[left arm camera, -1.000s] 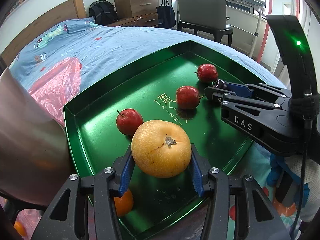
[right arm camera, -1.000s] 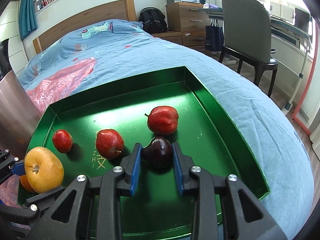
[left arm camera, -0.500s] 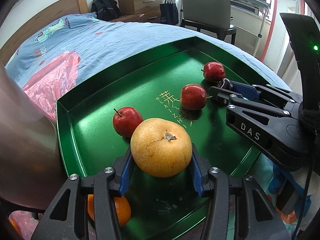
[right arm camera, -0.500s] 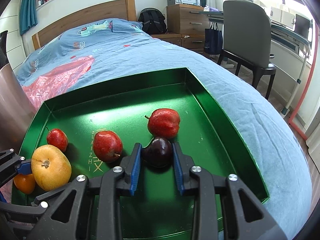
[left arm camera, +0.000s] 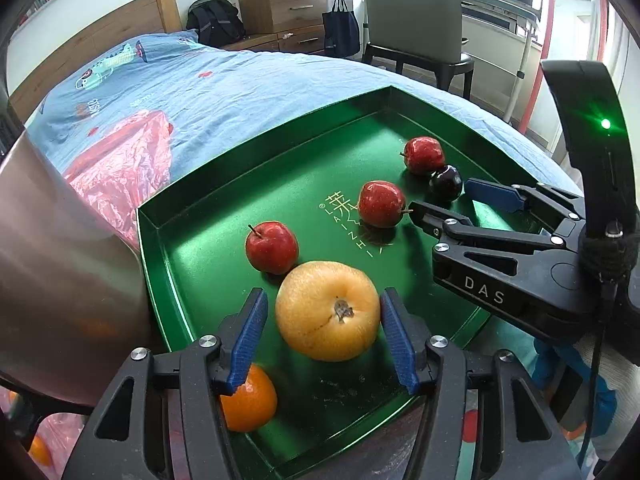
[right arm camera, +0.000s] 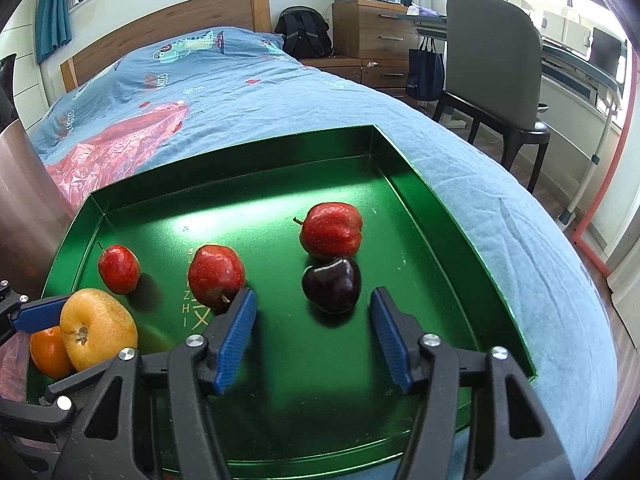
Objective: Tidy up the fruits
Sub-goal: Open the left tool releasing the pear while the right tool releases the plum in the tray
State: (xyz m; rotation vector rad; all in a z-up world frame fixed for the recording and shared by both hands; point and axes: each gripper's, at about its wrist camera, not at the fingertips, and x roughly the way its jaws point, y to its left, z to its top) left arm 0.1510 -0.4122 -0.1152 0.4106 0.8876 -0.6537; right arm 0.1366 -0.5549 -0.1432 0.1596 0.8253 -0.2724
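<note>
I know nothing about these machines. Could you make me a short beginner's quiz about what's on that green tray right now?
1. True or false: the dark purple plum touches a red apple on the green metal tray.
2. How many red apples lie on the tray?
3. Which fruit sits between the pads of the left claw? A) the small orange mandarin B) the large yellow pear C) the plum

Key:
1. True; it rests against the apple behind it, while the right claw is opening, clear of it.
2. Three.
3. B; the left claw is opening, and gaps show on both sides of the pear.
</note>
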